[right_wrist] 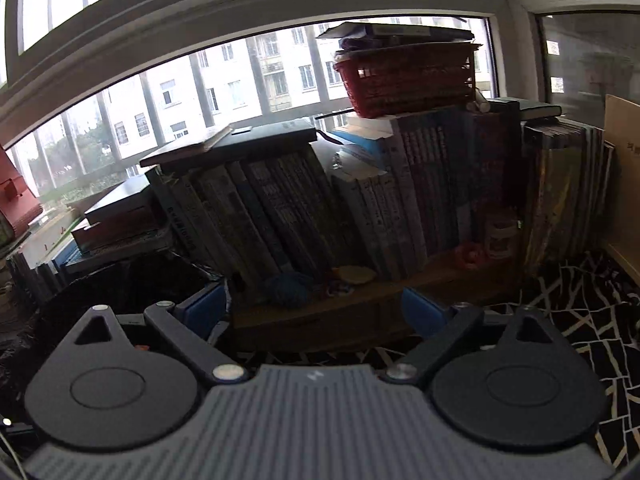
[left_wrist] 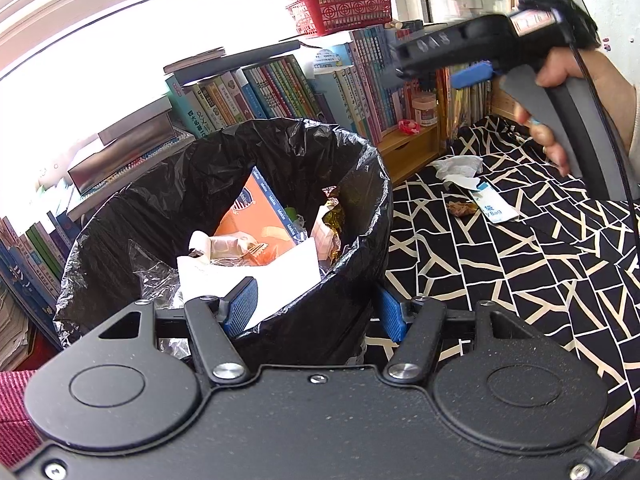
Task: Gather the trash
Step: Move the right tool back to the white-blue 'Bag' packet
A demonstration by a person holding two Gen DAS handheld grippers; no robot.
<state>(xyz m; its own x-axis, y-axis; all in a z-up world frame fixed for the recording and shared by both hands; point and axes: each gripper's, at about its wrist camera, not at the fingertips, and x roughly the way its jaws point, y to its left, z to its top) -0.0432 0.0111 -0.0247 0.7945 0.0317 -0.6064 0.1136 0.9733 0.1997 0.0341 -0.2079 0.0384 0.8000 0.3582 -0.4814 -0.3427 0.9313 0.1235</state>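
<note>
Straddling the bin rim, left tongs released; right tongs released

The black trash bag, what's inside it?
Inside the black trash bag you can see an orange box, a white paper sheet, clear plastic wrap and a gold wrapper. Whatever lies underneath is covered.

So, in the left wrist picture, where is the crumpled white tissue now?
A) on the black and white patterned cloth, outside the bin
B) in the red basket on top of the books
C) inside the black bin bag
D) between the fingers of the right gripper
A: the crumpled white tissue lies on the patterned cloth, to the right of the bin, near a small blue and white packet.
</note>
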